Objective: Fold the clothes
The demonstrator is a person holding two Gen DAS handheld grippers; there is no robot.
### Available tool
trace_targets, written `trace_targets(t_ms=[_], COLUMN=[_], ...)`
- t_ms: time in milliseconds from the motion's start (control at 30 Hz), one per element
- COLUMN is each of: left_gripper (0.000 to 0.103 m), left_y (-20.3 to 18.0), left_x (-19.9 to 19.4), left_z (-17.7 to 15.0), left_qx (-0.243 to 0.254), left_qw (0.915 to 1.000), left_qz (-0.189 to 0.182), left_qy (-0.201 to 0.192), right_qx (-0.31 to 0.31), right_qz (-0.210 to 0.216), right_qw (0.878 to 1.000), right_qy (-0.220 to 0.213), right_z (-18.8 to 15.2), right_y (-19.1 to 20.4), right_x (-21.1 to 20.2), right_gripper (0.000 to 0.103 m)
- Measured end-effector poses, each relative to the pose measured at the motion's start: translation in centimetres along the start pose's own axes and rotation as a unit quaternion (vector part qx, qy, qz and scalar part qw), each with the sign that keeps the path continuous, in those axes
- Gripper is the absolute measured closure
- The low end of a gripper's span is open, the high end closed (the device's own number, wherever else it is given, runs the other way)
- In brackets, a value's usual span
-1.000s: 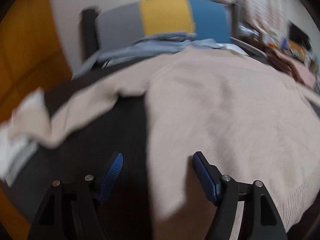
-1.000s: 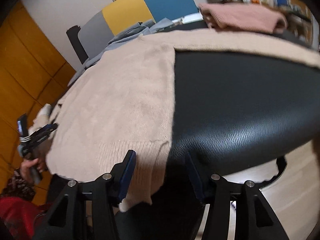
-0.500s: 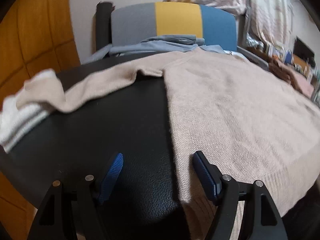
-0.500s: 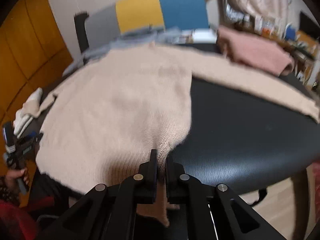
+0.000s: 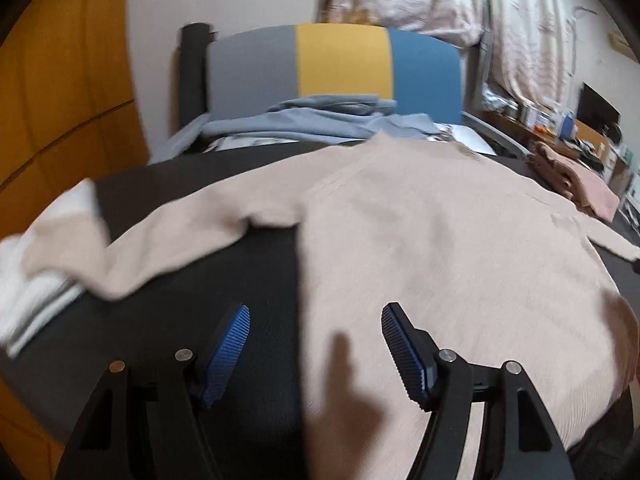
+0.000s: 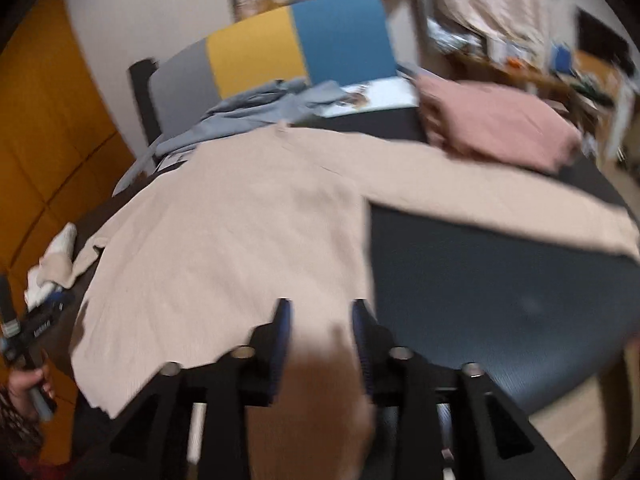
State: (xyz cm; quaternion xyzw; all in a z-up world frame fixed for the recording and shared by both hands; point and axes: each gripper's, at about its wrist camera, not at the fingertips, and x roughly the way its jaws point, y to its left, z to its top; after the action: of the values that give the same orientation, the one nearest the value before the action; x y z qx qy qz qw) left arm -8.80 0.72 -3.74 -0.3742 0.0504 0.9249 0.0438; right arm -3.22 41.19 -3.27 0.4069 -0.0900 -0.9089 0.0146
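A beige sweater (image 5: 440, 248) lies spread front-up on the black table (image 5: 256, 272), with one sleeve stretched left (image 5: 192, 236) and the other stretched right (image 6: 500, 196). My left gripper (image 5: 316, 332) hovers open over the sweater's left side edge, nothing between its blue pads (image 5: 400, 344). My right gripper (image 6: 320, 320) is at the sweater's (image 6: 240, 248) lower right corner. Its jaws are opening, and the hem corner lies loose between them without the pads pressing on it. The left gripper (image 6: 36, 328) and a hand (image 6: 28, 384) show at the right wrist view's left edge.
A chair with a grey, yellow and blue back (image 5: 340, 60) stands behind the table, blue-grey clothes (image 5: 320, 120) piled on it. A folded pink garment (image 6: 500, 124) lies at the table's far right, a white cloth (image 5: 36, 280) at its left edge. An orange panel (image 5: 60, 100) stands to the left.
The right jaws closed on the sweater's hem corner, then parted again. Both views pulled back and rose, so more of the table and chair shows. The left gripper stayed open.
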Motion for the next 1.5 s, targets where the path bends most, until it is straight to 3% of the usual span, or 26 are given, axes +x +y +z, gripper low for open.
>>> trace_targets(t_ms=[167,233,367,500,567,667,800,900,1033,1100,1167,1300,1500], left_gripper=[0.033,0.033,0.031,0.030,0.031,0.032,0.032,0.032,0.032,0.032,0.032,0.032,0.032], left_y=[-4.1,-3.9,-1.5,-2.5,-2.2,-1.4,-1.1,-2.7,-4.7,-4.7,-4.5,-4.7,-5.4], left_x=[4.9,5.0,3.9,1.9,1.7,2.2,2.5,5.3,10.6,11.2,11.7,14.0,23.2], left_z=[0.2,-0.2,-2.1,-4.4,-3.9,-1.5,2.5,5.0,6.9,8.4,11.0,16.8,25.8], left_qx=[0.092,0.080,0.002,0.038,0.019,-0.022,-0.057,-0.035,0.011,0.010,0.007,0.005,0.001], left_qw=[0.9927,0.9935,0.9984,0.9976,0.9976,0.9961,0.9974,0.9986,0.9962,0.9973,0.9979,0.9968,0.9910], left_qz=[0.069,0.069,0.029,0.048,0.043,0.025,0.012,0.009,0.024,0.001,-0.033,-0.071,-0.105], left_qy=[0.037,0.043,0.049,0.030,0.052,0.082,0.043,0.039,0.083,0.073,0.055,0.037,0.083], right_qx=[-0.126,-0.153,-0.122,-0.089,-0.101,-0.100,-0.065,-0.085,-0.114,-0.119,-0.118,-0.119,-0.071], right_qz=[-0.046,-0.061,-0.055,-0.031,-0.030,-0.027,0.006,0.012,0.001,-0.006,0.010,0.054,0.087], right_qw=[0.991,0.986,0.989,0.992,0.991,0.991,0.997,0.996,0.992,0.990,0.990,0.990,0.993], right_qy=[0.022,0.040,0.065,0.084,0.082,0.086,0.051,0.031,0.048,0.075,0.071,0.045,0.032], right_z=[2.5,2.3,1.6,0.8,0.5,0.8,2.1,3.0,4.0,4.7,5.8,10.9,23.0], right_y=[5.2,5.9,3.9,1.9,1.9,1.8,2.5,4.0,5.2,5.1,4.9,5.4,5.8], right_x=[6.8,8.5,8.7,7.1,6.9,7.0,5.7,6.0,9.1,11.0,10.9,11.5,17.4], right_gripper=[0.063,0.063,0.063,0.062,0.060,0.052,0.052,0.052,0.052,0.052,0.052,0.047,0.042])
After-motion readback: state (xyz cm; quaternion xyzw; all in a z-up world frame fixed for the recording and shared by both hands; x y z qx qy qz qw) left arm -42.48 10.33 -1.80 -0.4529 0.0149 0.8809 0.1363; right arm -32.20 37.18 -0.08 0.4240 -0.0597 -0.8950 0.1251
